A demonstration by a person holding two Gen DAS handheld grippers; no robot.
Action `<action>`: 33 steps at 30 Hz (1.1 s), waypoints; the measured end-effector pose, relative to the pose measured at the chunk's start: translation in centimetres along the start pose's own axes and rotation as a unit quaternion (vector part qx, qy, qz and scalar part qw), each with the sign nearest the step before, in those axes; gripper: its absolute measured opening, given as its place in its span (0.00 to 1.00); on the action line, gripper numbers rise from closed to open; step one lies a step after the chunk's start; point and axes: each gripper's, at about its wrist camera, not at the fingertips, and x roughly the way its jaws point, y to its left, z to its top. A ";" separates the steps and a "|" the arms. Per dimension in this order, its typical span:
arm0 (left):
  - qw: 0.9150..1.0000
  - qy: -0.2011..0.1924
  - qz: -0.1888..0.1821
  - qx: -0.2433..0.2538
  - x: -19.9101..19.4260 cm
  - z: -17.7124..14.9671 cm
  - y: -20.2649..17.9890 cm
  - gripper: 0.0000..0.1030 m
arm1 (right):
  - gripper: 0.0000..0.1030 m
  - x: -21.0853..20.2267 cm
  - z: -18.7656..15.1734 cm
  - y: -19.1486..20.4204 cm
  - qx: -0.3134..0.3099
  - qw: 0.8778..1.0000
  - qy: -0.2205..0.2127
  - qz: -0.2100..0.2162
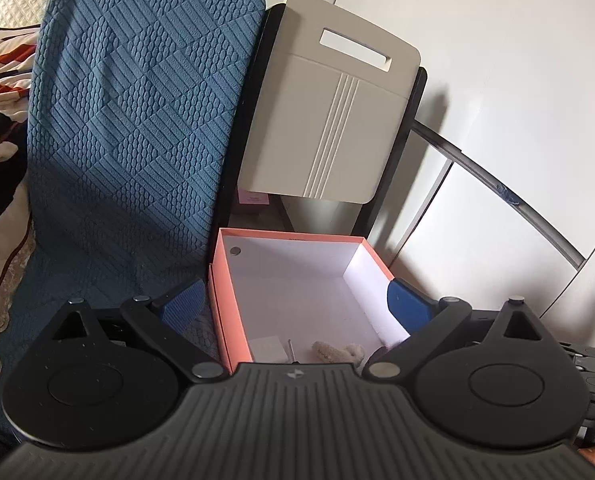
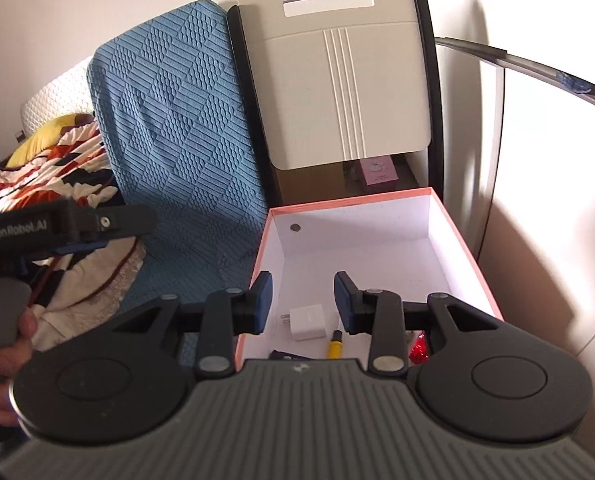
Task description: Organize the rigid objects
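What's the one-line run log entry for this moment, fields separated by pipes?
left gripper: open, empty | right gripper: open, empty | pink box: open, holds white cube, yellow item | both above box

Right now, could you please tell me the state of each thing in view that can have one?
Pink box: open, no lid on, upright.
White cube: lying on the box floor.
Yellow stick: lying beside the cube, inside the box.
Left gripper: jaws wide open, empty.
Right gripper: jaws partly open, nothing between them.
Beige board: propped upright behind the box.
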 end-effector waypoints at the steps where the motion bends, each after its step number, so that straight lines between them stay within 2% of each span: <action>1: 1.000 0.000 0.004 0.002 -0.2 -0.3 -0.1 0.97 | 0.36 0.0 -0.3 -0.1 0.005 1.000 0.003 -0.003; 9: 1.000 0.011 -0.001 0.017 -1.6 -2.5 -0.8 0.97 | 0.36 -0.9 -3.1 0.0 0.023 0.999 0.022 -0.017; 26: 0.999 0.029 0.022 0.019 -1.5 -4.5 -0.5 0.97 | 0.37 -2.2 -4.3 -0.8 0.032 0.998 0.026 -0.052; 28: 0.999 0.032 0.021 0.016 -1.4 -4.5 -0.4 0.97 | 0.54 -2.2 -4.3 -0.9 0.035 0.998 0.023 -0.055; 30: 0.999 0.034 0.022 0.014 -1.3 -4.5 -0.3 0.98 | 0.87 -2.3 -4.3 -1.0 0.040 0.997 0.013 -0.061; 32: 0.999 0.035 0.024 0.014 -1.3 -4.5 -0.2 0.99 | 0.96 -2.2 -4.2 -1.1 0.037 0.997 0.012 -0.063; 33: 0.999 0.036 0.025 0.014 -1.3 -4.5 -0.2 0.99 | 0.96 -2.0 -4.1 -1.1 0.036 0.997 0.013 -0.065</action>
